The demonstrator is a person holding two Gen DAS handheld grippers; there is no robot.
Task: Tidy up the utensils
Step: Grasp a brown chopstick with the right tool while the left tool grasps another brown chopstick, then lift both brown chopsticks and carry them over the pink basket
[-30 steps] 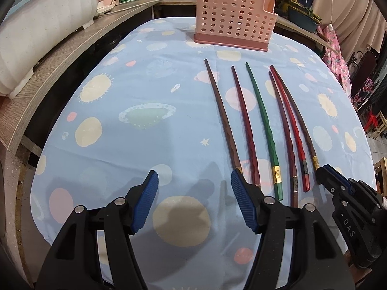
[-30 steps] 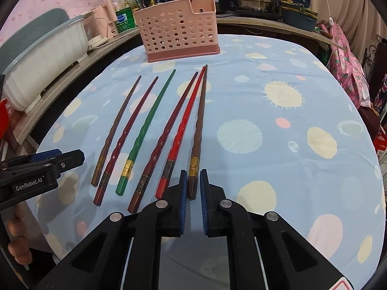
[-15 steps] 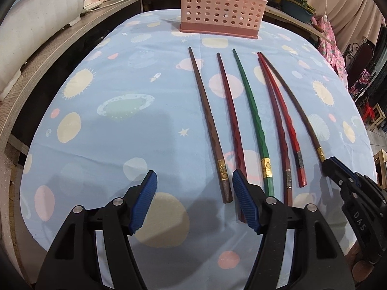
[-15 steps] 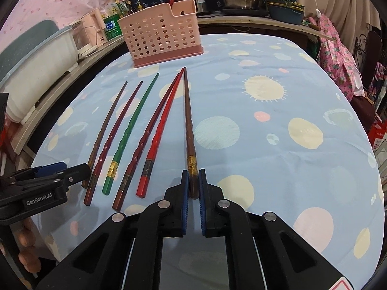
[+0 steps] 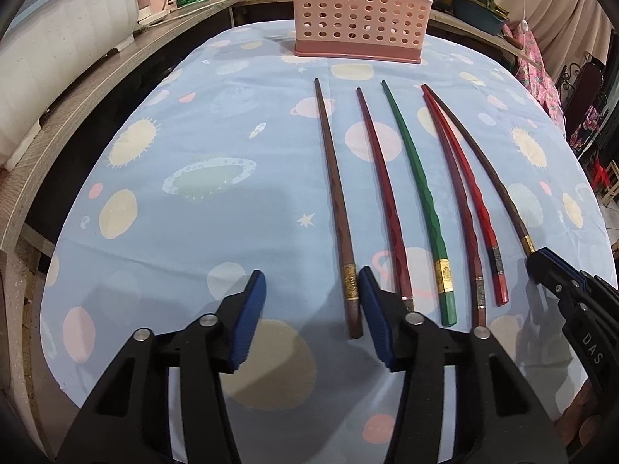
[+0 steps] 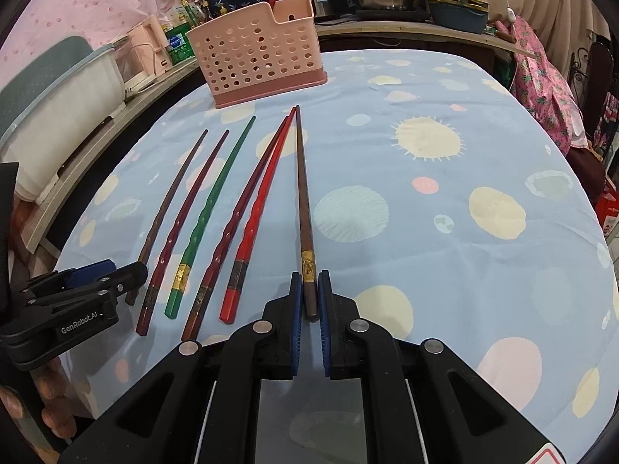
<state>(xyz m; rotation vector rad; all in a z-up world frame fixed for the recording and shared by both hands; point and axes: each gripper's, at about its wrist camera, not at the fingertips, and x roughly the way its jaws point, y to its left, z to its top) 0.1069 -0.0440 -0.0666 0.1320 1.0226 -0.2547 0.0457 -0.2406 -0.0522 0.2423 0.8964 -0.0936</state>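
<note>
Pinching the butt end of the rightmost brown chopstick (image 6: 304,208) between its blue pads, my right gripper (image 6: 308,297) sits low over the tablecloth (image 6: 445,201). My left gripper (image 5: 311,309) is spread wide, its right pad just beside the leftmost brown chopstick (image 5: 336,201). Between those lie a maroon (image 5: 383,193), a green chopstick (image 5: 418,193), another maroon and a red one (image 5: 470,193). Farther off stands the pink perforated utensil holder (image 6: 255,62)

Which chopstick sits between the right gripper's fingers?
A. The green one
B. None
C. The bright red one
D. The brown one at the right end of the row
D: the right gripper has its fingers closed around the butt of the rightmost brown chopstick.
</note>
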